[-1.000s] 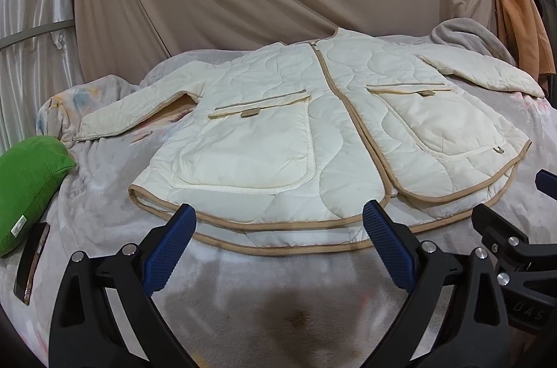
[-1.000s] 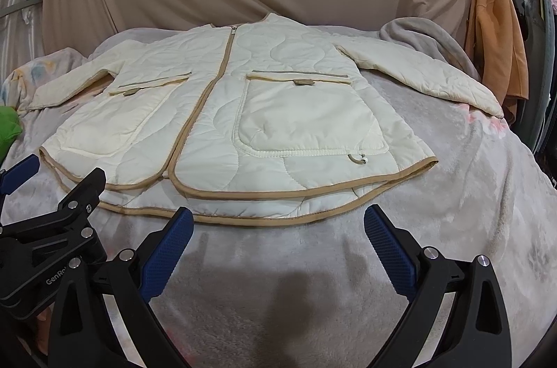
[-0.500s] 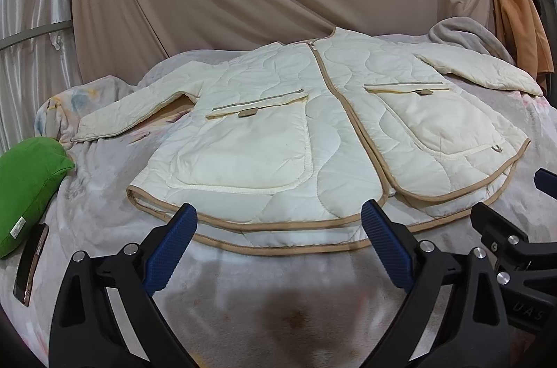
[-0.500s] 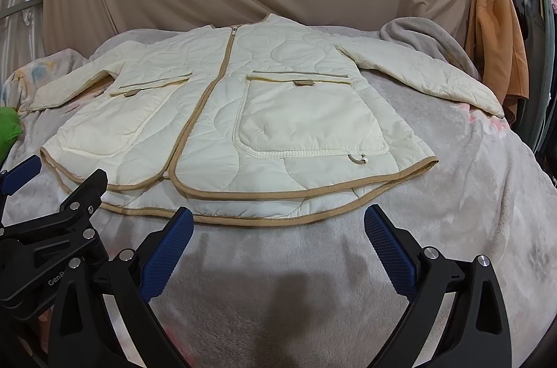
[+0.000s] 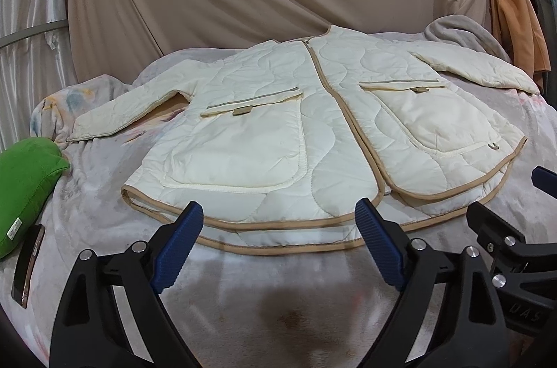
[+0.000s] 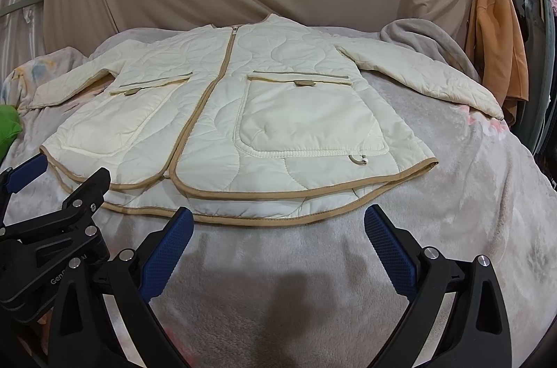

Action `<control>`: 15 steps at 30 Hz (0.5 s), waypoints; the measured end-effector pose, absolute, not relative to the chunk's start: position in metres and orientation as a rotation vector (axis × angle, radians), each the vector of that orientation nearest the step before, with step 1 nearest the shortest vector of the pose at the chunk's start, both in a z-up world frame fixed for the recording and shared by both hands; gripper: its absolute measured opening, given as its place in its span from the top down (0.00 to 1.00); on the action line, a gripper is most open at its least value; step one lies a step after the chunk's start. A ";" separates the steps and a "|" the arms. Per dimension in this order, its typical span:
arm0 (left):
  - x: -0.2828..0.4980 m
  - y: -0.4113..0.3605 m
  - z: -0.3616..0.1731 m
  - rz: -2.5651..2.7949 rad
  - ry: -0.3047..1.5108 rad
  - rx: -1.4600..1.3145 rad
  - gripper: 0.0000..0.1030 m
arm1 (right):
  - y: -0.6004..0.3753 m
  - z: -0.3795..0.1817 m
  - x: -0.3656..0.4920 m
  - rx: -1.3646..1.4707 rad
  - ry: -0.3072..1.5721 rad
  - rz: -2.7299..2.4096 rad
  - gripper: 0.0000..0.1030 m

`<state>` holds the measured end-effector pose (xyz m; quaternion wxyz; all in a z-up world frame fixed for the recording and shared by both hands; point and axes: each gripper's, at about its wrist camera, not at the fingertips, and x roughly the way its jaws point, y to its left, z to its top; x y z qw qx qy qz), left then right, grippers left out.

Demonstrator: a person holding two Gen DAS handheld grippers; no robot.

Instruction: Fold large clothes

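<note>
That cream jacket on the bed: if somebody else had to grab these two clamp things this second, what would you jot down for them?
Left gripper: jaws closing a little, nothing between them, held short of the hem.
Right gripper: open, empty, also short of the hem.
Jacket: spread flat, front up and zipped, on the grey blanket; both sleeves out to the sides, hem nearest the grippers.
Nearby: green pillow and a phone at the left edge of the bed.
Done: jacket laid out, no fold made.
Left: probably bring the sleeves in, then fold the body.
</note>
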<state>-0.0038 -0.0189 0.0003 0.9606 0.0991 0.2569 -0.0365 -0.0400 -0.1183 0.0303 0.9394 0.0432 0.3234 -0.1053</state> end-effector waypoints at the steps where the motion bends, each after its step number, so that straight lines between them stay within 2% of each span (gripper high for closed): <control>1: -0.004 -0.018 0.000 -0.072 0.521 0.201 0.16 | -0.118 0.031 -0.040 0.088 0.660 -0.215 0.06; 7: -0.004 -0.016 -0.001 -0.048 0.526 0.195 0.10 | -0.118 0.032 -0.039 0.084 0.660 -0.213 0.06; 15: -0.004 -0.013 -0.001 -0.046 0.525 0.195 0.10 | -0.117 0.032 -0.039 0.085 0.660 -0.215 0.06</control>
